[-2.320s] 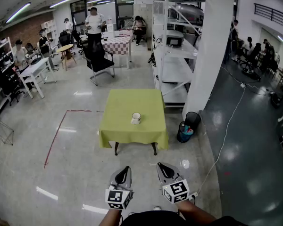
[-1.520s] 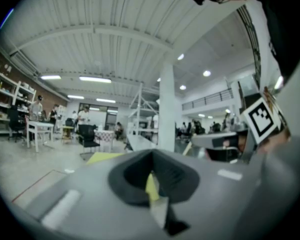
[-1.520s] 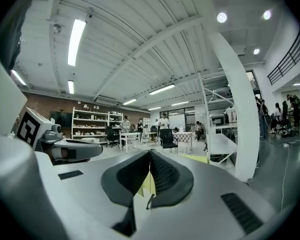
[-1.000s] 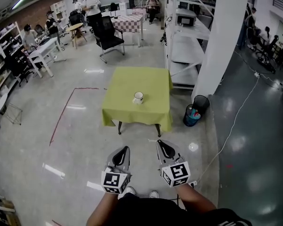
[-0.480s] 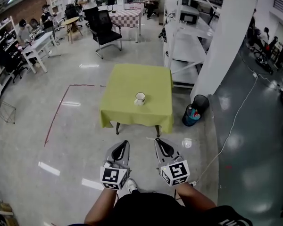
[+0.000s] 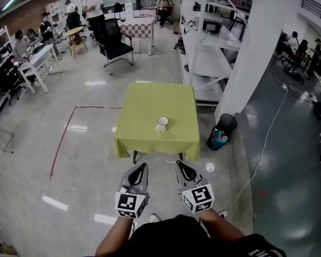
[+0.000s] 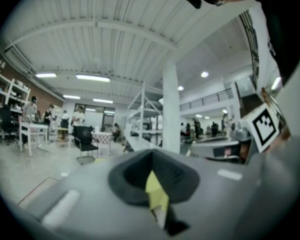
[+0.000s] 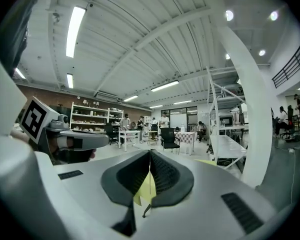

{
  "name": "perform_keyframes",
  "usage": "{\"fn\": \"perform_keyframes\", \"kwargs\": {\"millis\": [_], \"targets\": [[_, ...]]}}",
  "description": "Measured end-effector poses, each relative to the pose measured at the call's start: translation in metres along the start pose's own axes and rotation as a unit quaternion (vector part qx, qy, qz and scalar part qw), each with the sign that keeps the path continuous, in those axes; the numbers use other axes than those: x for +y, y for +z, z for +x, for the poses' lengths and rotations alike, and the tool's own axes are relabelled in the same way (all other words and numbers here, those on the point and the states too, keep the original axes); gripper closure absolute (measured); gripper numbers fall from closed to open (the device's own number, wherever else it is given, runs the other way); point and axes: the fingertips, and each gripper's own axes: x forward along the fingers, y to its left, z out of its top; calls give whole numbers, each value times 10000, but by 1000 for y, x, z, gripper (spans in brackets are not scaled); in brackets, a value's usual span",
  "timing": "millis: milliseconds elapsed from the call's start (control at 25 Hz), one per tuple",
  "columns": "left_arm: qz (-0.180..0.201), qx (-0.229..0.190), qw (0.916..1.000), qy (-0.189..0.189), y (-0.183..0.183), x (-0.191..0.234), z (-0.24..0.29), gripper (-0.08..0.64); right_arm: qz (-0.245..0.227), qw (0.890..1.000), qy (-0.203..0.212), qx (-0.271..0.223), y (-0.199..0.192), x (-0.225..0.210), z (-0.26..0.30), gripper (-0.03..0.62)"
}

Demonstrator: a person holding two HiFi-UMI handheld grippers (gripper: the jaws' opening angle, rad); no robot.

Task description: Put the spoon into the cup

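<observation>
1. The white pillar (image 6: 252, 52) is the biggest thing in shot. There's one of it, rising at the right next to a run of white shelving (image 6: 208, 42).
2. One table (image 6: 158, 103) with a yellow-green cloth sits in the middle of the shiny floor, straight ahead of both grippers and well apart from them. It fills a bit more of the head view than it did 2.3 s ago, and it sits lower in the frame than half a second back.
3. Two grippers are held low and side by side in front of the person, the left gripper (image 6: 143, 166) and the right gripper (image 6: 177, 164), both aimed at the table. Each one's own view shows its dark pads (image 7: 175, 176) (image 8: 165, 176) pressed together with nothing between them. Only a thin sliver of yellow-green table shows through each seam. They're in much the same spot in the frame as before.
4. One black bin (image 6: 226, 124) stands on the floor just off the table's right side, by the foot of the pillar, with a blue bag (image 6: 216, 138) beside it.
5. One white cup (image 6: 162, 123) stands upright on the table, in the half nearer the person and slightly right of centre. It's far out ahead of the fingertips, roughly in line with the gap between the two grippers.
6. The spoon can't be picked out at this range.
</observation>
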Motion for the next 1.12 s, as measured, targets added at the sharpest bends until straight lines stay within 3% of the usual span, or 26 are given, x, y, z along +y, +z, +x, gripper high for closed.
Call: {"fn": "perform_keyframes", "kwargs": {"millis": [400,640,1120], "targets": [[-96,181,9998,-75,-20,24,26,552,132,9998,-130,-31,2,-12,35,581],[-474,128,9987,133,-18,50,63,554,79,9999,-107,-47,7,-43,68,581],[-361,100,9985,392,-7,80,153,553,84,9998,155,-83,16,-113,149,581]]}}
